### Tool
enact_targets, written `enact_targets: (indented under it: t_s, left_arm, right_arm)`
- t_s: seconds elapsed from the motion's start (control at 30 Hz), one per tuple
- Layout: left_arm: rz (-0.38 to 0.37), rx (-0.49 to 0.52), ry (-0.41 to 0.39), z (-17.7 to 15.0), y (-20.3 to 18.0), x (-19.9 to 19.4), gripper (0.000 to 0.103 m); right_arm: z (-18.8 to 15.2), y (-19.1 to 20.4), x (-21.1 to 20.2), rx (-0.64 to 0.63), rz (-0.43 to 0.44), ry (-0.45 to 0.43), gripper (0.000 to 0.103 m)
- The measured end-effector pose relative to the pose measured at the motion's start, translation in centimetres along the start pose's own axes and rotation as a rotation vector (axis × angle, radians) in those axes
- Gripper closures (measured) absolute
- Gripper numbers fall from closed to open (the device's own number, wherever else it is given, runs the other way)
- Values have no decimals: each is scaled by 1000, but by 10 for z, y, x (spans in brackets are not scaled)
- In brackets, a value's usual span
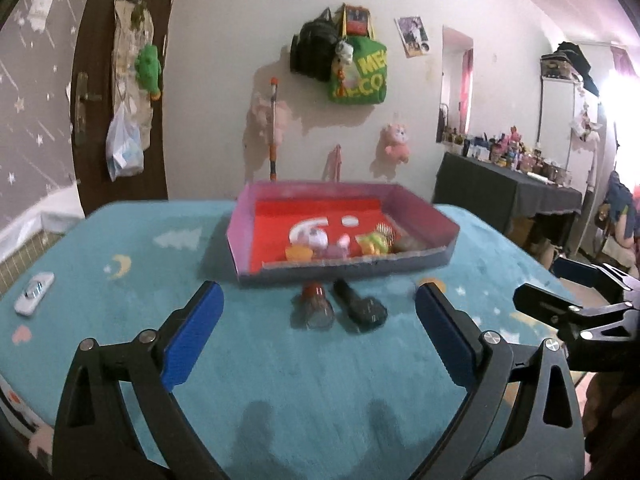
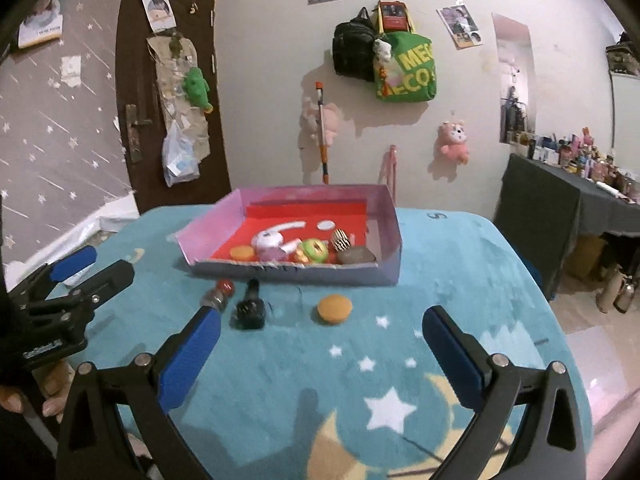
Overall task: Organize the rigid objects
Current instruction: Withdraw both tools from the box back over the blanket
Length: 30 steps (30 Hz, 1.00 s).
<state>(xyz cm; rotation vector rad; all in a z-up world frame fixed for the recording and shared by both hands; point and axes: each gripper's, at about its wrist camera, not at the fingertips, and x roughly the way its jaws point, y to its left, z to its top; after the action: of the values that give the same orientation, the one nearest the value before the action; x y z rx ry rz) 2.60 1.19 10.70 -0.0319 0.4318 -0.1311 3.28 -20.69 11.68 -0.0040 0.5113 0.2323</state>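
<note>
A shallow cardboard box (image 1: 352, 270) with a red floor stands on the teal table cover; it holds a white toy, an orange disc, a green-yellow toy, a striped ball and a brown stone. In front of it lie a red-capped clear bottle (image 1: 316, 306), a black bottle (image 1: 360, 306) and an orange round piece (image 2: 334, 309). My left gripper (image 1: 319, 292) is open, short of the two bottles, with nothing between its fingers. My right gripper (image 2: 322, 316) is open too, short of the orange piece. The box (image 2: 288, 272) and both bottles (image 2: 219, 295) (image 2: 250, 310) also show in the right wrist view.
A small white device (image 1: 34, 294) lies near the table's left edge. Beyond the table's right side stands a dark table (image 2: 560, 192) crowded with bottles. Bags and plush toys hang on the wall behind. A hand (image 2: 12, 400) shows at the lower left.
</note>
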Motion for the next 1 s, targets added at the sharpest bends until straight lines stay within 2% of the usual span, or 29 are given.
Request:
enact_targets:
  t_s: [0.2, 0.43, 1.0]
  left_arm:
    - [13, -13, 84, -30, 3, 18, 5]
    - [26, -26, 154, -50, 5, 33, 5]
    - [27, -46, 240, -42, 7, 56, 5]
  right_arm:
    - [-31, 0, 14, 32, -5, 47, 0]
    - [-56, 1, 36, 54, 5, 123, 0]
    - [-56, -6, 59, 77, 1, 191, 0]
